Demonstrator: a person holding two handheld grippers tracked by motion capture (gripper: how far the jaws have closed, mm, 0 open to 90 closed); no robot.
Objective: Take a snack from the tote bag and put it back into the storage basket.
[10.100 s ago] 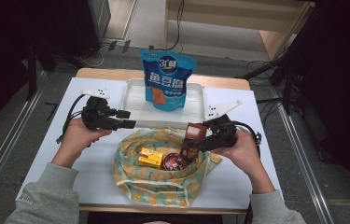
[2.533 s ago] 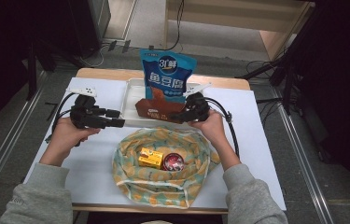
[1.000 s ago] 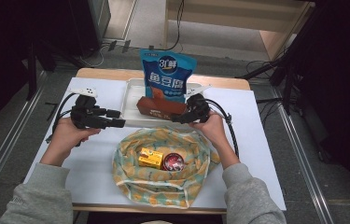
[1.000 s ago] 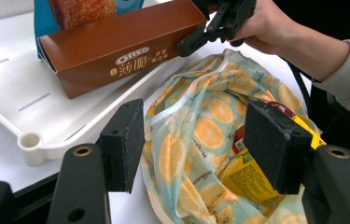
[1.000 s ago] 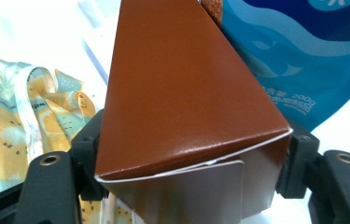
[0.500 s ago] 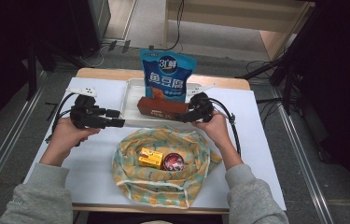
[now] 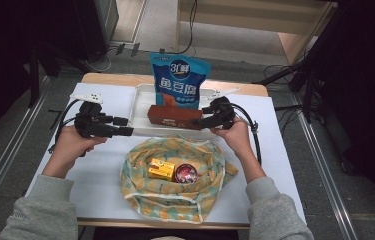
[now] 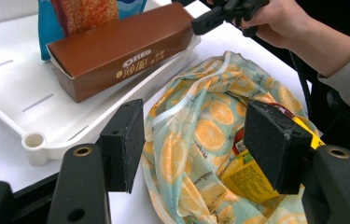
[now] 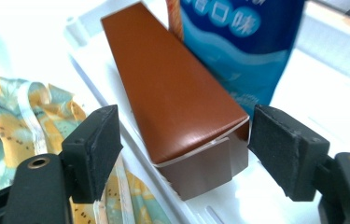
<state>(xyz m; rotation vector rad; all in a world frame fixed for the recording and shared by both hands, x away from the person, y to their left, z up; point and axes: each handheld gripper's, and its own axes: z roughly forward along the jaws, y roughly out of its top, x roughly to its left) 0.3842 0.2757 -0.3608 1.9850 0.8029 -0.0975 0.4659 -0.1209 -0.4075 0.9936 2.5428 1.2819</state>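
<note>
Evidently the unpacking step is mid-way: on the left, the left tongs (image 7: 125,126) hover wide and hold nothing at the near left corner of the white tray (image 7: 140,100), their pads framing the orange-print cloth bag (image 8: 200,135). In the middle, the brown Oreo box (image 7: 174,116) lies in the tray in front of the upright blue snack pouch (image 7: 177,80). At the right, the right tongs (image 9: 182,154) stand wide on either side of the box's near end, apart from it, so I judge the box just set down. Next likely calls for backing that hand off and reaching into the bag for the yellow carton (image 7: 160,168) or the round red item (image 7: 186,173), whose label is too small to read; folds hide the bag's depths
</note>
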